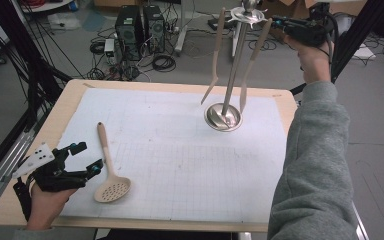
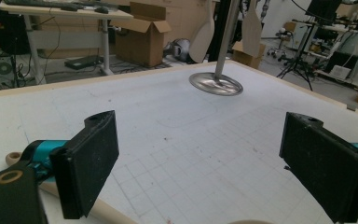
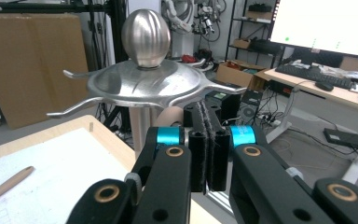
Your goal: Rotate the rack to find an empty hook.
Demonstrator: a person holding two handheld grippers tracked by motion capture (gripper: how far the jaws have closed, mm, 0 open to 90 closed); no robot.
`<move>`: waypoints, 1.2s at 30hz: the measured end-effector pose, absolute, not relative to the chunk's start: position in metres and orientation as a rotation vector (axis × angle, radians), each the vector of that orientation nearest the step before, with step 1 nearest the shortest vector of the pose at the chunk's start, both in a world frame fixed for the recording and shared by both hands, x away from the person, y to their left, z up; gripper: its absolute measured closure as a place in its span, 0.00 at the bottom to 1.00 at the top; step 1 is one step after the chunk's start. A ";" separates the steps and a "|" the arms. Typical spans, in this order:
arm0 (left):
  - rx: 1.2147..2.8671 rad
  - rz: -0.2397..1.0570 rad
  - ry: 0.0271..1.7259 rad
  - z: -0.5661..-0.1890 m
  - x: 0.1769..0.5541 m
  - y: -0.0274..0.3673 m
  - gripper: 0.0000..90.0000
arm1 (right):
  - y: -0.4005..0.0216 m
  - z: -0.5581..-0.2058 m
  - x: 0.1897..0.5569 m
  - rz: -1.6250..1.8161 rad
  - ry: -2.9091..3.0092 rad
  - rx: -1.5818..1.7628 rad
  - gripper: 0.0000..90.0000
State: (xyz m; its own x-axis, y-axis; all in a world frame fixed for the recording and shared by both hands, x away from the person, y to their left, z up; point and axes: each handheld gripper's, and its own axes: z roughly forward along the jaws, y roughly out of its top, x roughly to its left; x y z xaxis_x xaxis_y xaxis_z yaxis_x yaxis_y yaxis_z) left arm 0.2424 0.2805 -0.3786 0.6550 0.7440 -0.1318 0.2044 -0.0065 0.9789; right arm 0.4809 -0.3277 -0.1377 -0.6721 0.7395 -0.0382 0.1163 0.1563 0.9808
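Covering most of the wooden table (image 1: 75,97), a white gridded mat (image 1: 180,150) is seen beneath and ahead of the left gripper (image 1: 82,157). A steel utensil stand (image 1: 232,75) is planted on the mat well ahead of that gripper, and its hooked top disc (image 3: 142,84) is met just in front of the right gripper (image 3: 208,149). 2 wooden utensils (image 1: 216,55) are hung from the disc, 1 on each side of the pole. The right gripper is held high beside the stand's top with its jaws pressed together; a rounded wooden end (image 3: 170,116) is seen just behind its fingertips, but whether anything is pinched cannot be told. The left gripper is rested low at the table's near corner, jaws spread wide with nothing between them. A slotted wooden spoon (image 1: 111,172) is laid on the mat just beside that gripper, handle pointing away from the person.
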 end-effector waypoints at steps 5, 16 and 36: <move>1.560 0.513 0.818 -0.379 0.242 0.281 0.14 | -0.328 -0.139 0.477 1.560 1.914 0.807 1.00; 1.555 0.518 0.827 -0.379 0.242 0.281 0.14 | -0.323 -0.136 0.469 1.538 1.921 0.788 1.00; 1.561 0.520 0.827 -0.380 0.242 0.281 0.14 | -0.311 -0.132 0.460 1.530 1.988 0.744 1.00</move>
State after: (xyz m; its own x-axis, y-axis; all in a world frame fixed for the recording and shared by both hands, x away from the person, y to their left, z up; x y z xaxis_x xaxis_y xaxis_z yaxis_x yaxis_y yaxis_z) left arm 0.2423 0.2812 -0.3800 0.6432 0.7547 -0.1292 0.2105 -0.0121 0.9775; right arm 0.4597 -0.3106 -0.1321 -0.7143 0.6963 -0.0705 0.1099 0.2111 0.9713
